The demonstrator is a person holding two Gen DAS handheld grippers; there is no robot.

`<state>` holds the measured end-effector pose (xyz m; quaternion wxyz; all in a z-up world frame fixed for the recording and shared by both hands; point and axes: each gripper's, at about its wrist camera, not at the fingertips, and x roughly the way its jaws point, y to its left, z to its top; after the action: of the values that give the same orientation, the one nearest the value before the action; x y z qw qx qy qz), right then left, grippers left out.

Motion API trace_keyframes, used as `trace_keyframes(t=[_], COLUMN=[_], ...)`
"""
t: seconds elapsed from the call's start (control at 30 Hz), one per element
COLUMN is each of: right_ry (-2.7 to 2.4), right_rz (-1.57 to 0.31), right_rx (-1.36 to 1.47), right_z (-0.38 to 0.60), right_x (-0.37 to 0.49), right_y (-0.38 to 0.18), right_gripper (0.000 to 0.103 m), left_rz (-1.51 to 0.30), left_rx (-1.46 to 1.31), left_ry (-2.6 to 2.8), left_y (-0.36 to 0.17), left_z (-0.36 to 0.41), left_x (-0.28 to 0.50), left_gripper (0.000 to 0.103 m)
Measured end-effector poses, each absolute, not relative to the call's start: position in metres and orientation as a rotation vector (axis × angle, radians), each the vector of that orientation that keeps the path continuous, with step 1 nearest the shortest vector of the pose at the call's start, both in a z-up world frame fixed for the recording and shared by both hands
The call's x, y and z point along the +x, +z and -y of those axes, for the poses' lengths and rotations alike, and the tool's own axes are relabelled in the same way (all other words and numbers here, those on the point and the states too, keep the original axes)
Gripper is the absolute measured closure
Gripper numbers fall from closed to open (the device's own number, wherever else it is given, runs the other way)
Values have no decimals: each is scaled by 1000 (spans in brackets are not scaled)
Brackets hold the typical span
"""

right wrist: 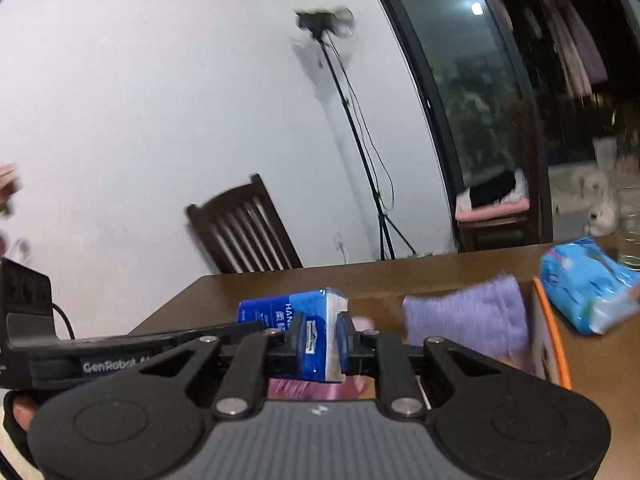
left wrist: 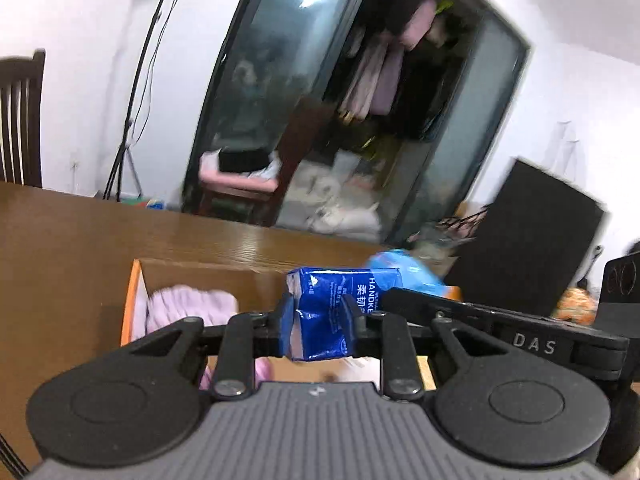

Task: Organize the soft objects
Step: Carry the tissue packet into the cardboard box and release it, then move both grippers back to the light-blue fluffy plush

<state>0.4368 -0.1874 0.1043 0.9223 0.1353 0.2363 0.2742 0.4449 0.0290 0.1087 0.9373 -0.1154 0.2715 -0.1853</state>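
Both hand-held grippers (left wrist: pixel 318 320) (right wrist: pixel 322 340) hide tissue pack (left wrist: pixel 332 300) txt.

Each fisheye sits just behind its own gripper, looking forward along the fingers and tilted slightly down over the wooden table (left wrist: pixel 80 232). The left wrist view faces a glass door (left wrist: pixel 280 80) at 12 o'clock; the right wrist view has it at 2 o'clock, with a dark chair (right wrist: pixel 244 232) near centre. Both views share, very close, the blue tissue pack (left wrist: pixel 328 308) and the orange-rimmed box (right wrist: pixel 554 344).
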Motion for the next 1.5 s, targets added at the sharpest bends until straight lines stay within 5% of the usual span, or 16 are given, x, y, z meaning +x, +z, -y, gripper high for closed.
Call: trace_keyframes(t=[0.23,0.5,0.7,0.83,1.2,1.4,1.5], right_ry=[480,438,428,444,373,363,373], right_rz=[-784,-956,-922,-855,-692,-652,-615], right_rx=[322,411,303,324,198,207,181], right_z=[169,178,165,183,258,284,284], right_x=[571,606,600,583,466,407,373], right_y=[47,0,11,45,138,157,154], right_gripper=[86,87,81,68,59,58,56], left_rz=[-808,-897,-875,-804,-628,-579,-520], left_rx=[-174,-144,-124,-94,4,-17,-24], left_ry=[-294,-287,-275,-272,-248,-235,-255], left_y=[53,17,36,68,146,163,152], left_z=[-11,-10,-6,-11,-32,-33,-30], left_x=[560,579,574,546,419,364,318], left_gripper=[78,77,60,53,38,37,28])
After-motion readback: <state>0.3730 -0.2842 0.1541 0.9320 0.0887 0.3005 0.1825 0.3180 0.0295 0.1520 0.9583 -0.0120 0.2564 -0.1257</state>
